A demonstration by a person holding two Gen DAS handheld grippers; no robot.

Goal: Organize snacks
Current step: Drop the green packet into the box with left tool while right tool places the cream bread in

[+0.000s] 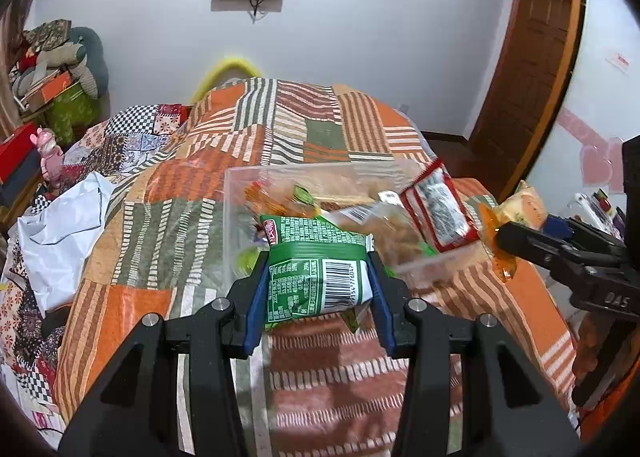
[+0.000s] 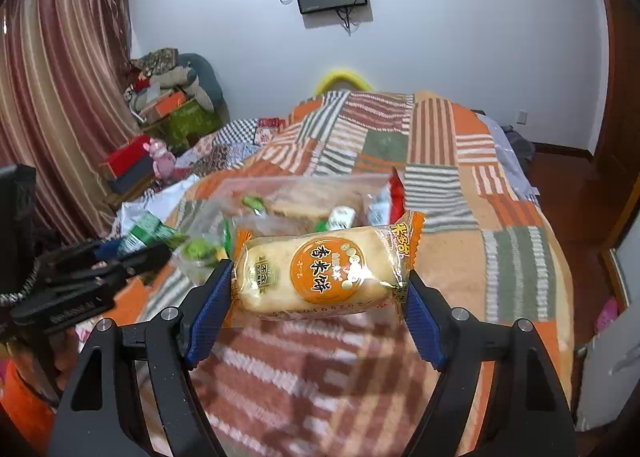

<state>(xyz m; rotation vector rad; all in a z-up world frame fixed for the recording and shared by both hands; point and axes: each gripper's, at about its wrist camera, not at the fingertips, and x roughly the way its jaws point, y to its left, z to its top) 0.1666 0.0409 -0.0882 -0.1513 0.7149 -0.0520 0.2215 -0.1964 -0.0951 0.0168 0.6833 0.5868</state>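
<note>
My left gripper (image 1: 318, 277) is shut on a green snack packet (image 1: 316, 261) with a barcode and holds it above the bed, just in front of a clear plastic box (image 1: 236, 193). The box holds several snack packets, among them a red one (image 1: 438, 203) leaning on its right side. My right gripper (image 2: 320, 281) is shut on an orange rice-cracker packet (image 2: 324, 269) and holds it in front of the same box (image 2: 304, 185). In the left wrist view the right gripper (image 1: 504, 241) shows at the right with that packet (image 1: 524, 205). The left gripper (image 2: 132, 253) shows at the left in the right wrist view.
The box sits on a bed with a striped orange patchwork cover (image 1: 168, 185). A white plastic bag (image 1: 60, 233) lies at the bed's left side. Boxes and a pink toy (image 1: 50, 153) are stacked at the far left. A wooden door (image 1: 532, 69) is at the right.
</note>
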